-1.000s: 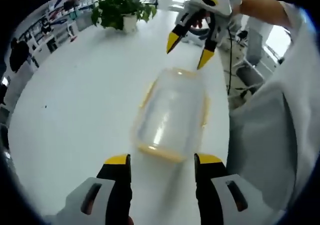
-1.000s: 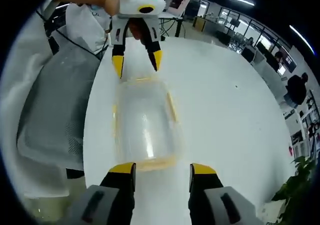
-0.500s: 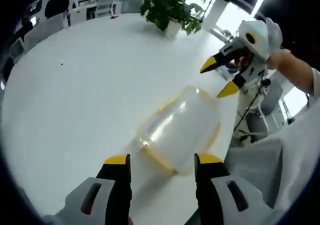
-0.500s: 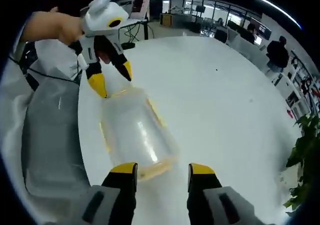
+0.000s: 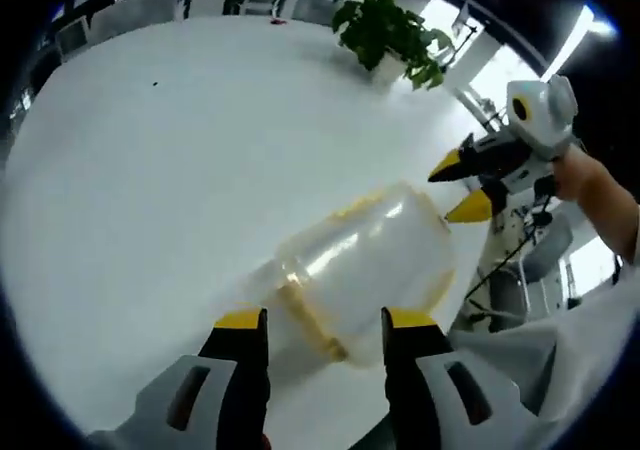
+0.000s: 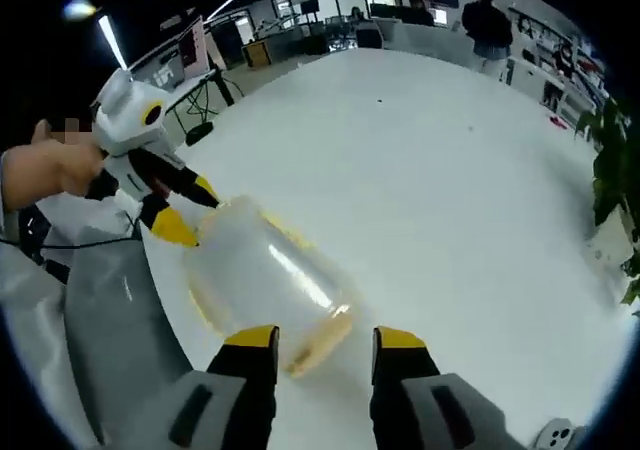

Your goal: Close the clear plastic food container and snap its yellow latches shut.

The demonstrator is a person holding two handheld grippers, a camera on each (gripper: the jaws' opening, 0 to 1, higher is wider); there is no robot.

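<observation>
A clear plastic food container with yellow trim is lying on the white table, close to the table's edge where the person's light sleeve is showing. In the left gripper view, the left gripper is reaching toward the container's near end, its two yellow-tipped jaws standing well apart with nothing between them, their tips just short of the container's yellow-edged rim. At the container's far end in that view, the right gripper is coming in from the right, held in a hand, with its jaws spread and one yellow tip touching or nearly touching the container's corner; I cannot tell which. A potted plant is standing on the far side of the table. In the right gripper view, the same container is lying just ahead of the right gripper, whose jaws are parted wide and gripping nothing, the tips sitting at either side of the container's near yellow edge. The left gripper is appearing beyond it on the left, jaws apart, its yellow tips at the container's far end. People are standing in the background beyond the table.
</observation>
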